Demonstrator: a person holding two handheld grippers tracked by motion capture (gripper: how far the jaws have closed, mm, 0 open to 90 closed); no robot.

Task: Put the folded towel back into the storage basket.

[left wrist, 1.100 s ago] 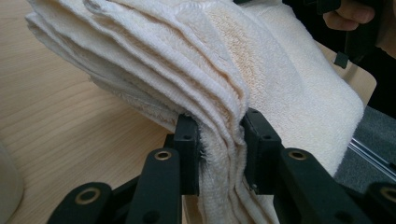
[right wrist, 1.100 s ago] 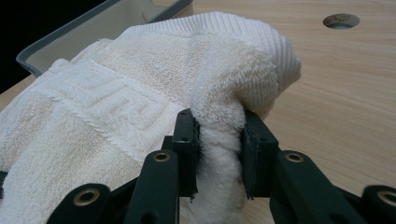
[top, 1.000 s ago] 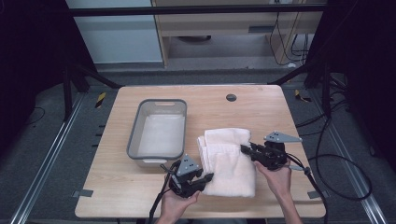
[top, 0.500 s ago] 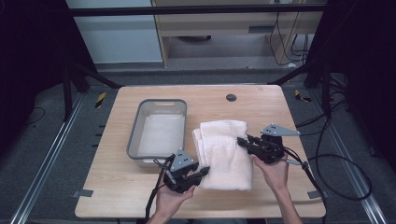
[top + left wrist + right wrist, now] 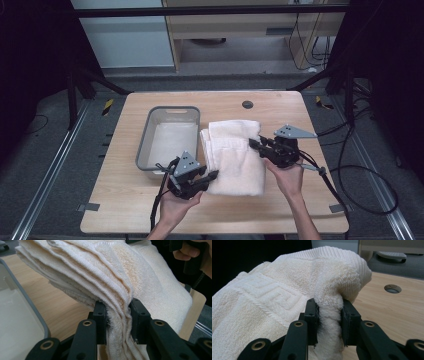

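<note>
A folded cream towel (image 5: pixel 234 156) lies on the wooden table (image 5: pixel 300 210), right of a grey plastic tub (image 5: pixel 170 136). My left gripper (image 5: pixel 212 175) is shut on the towel's near left corner; in the left gripper view several layered edges of the towel (image 5: pixel 117 290) are pinched between the jaws of that left gripper (image 5: pixel 117 322). My right gripper (image 5: pixel 253 143) is shut on the towel's right edge; the right gripper view shows a thick fold of the towel (image 5: pixel 329 285) squeezed between the jaws of that right gripper (image 5: pixel 329 320). The other hand (image 5: pixel 190 252) shows beyond the towel.
The tub's rim (image 5: pixel 30 307) sits close to the left of the towel. A round cable hole (image 5: pixel 247 104) is in the table near its far edge, also seen as a hole (image 5: pixel 393 288) past the towel. Cables (image 5: pixel 350 180) trail off the right side.
The towel has shifted left, toward the tub, along with both grippers. Both grippers have stayed shut on the towel.
</note>
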